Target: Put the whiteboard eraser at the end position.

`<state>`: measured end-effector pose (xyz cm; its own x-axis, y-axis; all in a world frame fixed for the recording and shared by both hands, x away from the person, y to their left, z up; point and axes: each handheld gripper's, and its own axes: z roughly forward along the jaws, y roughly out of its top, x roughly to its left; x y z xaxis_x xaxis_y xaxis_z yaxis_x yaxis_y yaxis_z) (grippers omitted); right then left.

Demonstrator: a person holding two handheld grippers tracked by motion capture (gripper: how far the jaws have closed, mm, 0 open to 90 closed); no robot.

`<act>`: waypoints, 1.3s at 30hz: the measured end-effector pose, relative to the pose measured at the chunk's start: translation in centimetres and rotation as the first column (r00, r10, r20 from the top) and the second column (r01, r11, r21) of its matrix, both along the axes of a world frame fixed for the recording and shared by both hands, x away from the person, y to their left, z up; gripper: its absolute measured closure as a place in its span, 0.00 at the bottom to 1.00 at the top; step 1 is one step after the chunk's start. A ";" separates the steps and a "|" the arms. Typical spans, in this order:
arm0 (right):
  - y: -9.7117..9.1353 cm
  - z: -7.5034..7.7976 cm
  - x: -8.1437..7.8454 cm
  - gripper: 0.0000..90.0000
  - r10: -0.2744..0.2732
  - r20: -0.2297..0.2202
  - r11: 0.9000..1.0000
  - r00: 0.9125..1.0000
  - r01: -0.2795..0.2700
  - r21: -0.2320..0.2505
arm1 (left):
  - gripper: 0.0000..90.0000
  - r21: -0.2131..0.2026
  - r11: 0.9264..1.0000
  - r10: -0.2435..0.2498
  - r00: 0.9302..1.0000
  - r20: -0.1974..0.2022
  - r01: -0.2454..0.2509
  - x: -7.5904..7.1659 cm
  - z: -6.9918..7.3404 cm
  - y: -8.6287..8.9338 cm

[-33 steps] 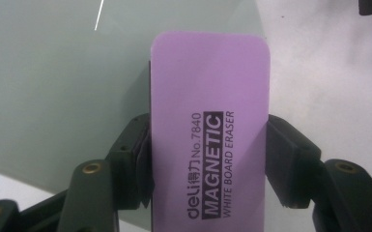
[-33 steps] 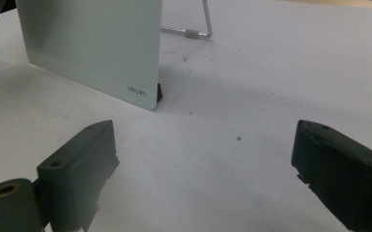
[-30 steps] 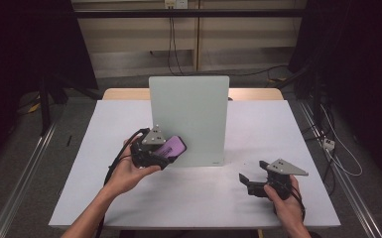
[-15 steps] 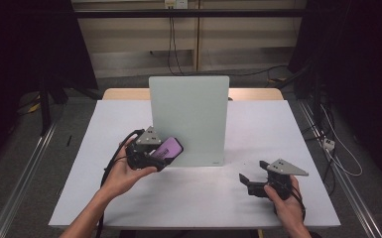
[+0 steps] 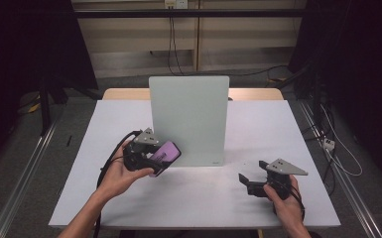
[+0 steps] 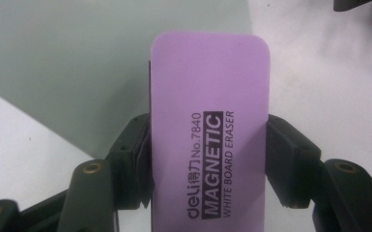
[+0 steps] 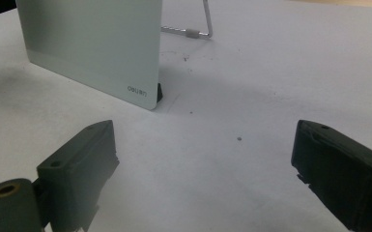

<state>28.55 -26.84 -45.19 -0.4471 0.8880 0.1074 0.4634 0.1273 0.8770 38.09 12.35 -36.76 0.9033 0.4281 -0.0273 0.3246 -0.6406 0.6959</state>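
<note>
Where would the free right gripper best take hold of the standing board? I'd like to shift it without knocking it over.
Probably its right vertical edge, low down. The board stands near upright on a wire rear stand, so it is thin front to back. The right gripper, jaws open, could come from the board's right and close across that thickness.

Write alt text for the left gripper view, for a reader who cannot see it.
A purple magnetic whiteboard eraser stands clamped between the left gripper's two black jaws, its label facing the camera. Behind it are a pale upright board and the white table.
</note>
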 end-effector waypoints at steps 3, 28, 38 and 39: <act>0.0 0.0 0.0 0.10 0.008 0.000 1.000 1.000 -0.008 -0.001 | 0.45 0.014 1.000 -0.002 1.000 -0.013 0.002 -0.1 0.0 0.0; -0.2 0.0 0.0 0.10 0.014 0.007 1.000 1.000 -0.014 0.012 | 0.45 0.136 0.974 -0.170 0.982 -0.082 0.180 -2.2 -2.0 -5.4; -0.1 0.1 0.1 0.10 0.016 0.013 1.000 1.000 -0.016 0.007 | 0.45 0.130 0.969 -0.195 0.973 -0.126 0.211 -2.3 -2.5 -7.0; 0.0 0.1 0.1 0.10 0.016 0.014 1.000 1.000 -0.016 0.006 | 0.45 0.138 0.966 -0.201 0.971 -0.131 0.219 -2.2 -2.5 -7.3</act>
